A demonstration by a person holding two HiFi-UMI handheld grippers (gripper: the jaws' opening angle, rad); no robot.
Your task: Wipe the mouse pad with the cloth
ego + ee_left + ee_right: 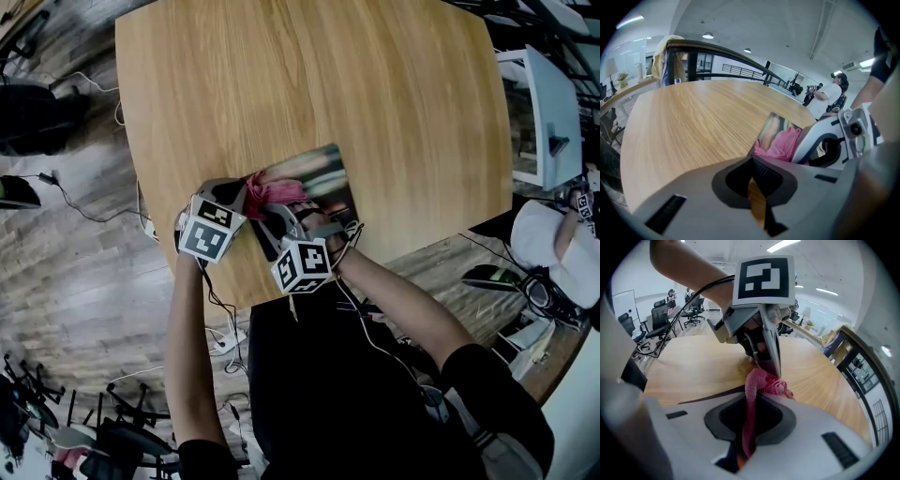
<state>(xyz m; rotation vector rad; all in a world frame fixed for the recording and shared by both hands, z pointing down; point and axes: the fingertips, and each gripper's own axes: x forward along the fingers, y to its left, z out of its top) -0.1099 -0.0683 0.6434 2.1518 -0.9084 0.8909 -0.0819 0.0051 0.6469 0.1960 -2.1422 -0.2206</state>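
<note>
Pinches a fold of the soft, light pink cloth [765, 383] in the right gripper [757, 399], atop the thin, probably floppy mouse pad [319, 173] on the wooden table [281, 75]. Holds left gripper [751, 161] closed on nothing, just alongside.

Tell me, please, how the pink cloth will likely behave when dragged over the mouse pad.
The cloth looks floppy: it hangs limp between the right gripper's shut jaws. Crumpled at the tip, it may bunch rather than slide flat on the mouse pad.
</note>
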